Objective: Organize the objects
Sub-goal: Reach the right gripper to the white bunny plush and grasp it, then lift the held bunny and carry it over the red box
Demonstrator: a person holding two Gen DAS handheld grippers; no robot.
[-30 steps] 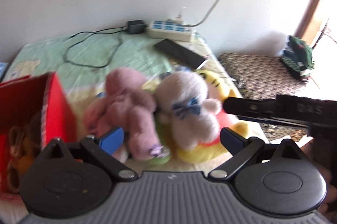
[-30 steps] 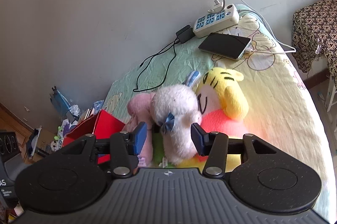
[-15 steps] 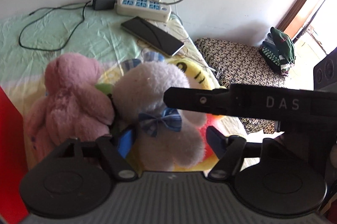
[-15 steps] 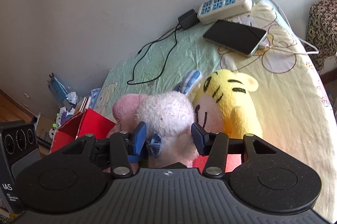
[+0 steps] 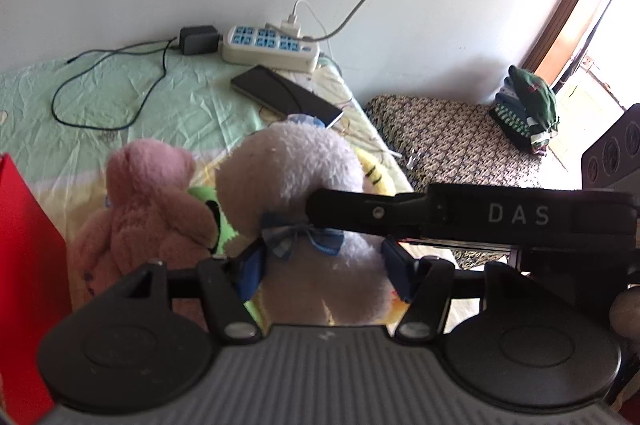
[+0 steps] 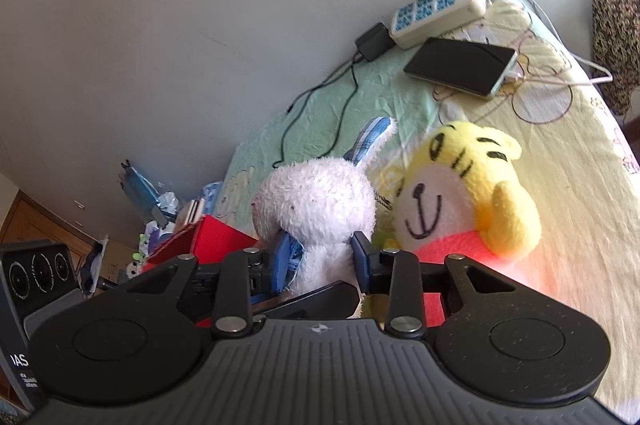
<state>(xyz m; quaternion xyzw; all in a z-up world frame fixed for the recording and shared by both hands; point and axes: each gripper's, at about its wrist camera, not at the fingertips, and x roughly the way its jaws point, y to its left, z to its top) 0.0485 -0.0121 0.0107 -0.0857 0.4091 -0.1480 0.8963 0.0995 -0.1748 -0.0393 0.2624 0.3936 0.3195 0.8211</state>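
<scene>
From your left wrist camera, your left gripper (image 5: 324,273) has its blue pads on either side of the white rabbit's (image 5: 296,185) body, just below the blue bow (image 5: 300,239); the jaws stand fairly wide and whether the pads actually press the fur you cannot tell. The rabbit sits upright on the bed (image 5: 160,105). Left of the rabbit, touching it, is the pink bear (image 5: 148,209), with a bit of green toy (image 5: 212,213) between them. Further left of the rabbit is the red box (image 5: 28,265). Behind the rabbit lie the phone (image 5: 286,95) and the power strip (image 5: 270,48) by the wall. Your right gripper's arm crosses in from the right, ending at the rabbit's neck.

From your right wrist camera, your right gripper (image 6: 322,259) is closed to a narrow gap around the white rabbit (image 6: 316,201) at the neck, both pads pressed into the fur. Right of the rabbit, just beside it, leans the yellow tiger (image 6: 464,193). Left of the rabbit is the red box (image 6: 212,237). Beyond the rabbit are the phone (image 6: 460,65) and the power strip (image 6: 438,10).
</scene>
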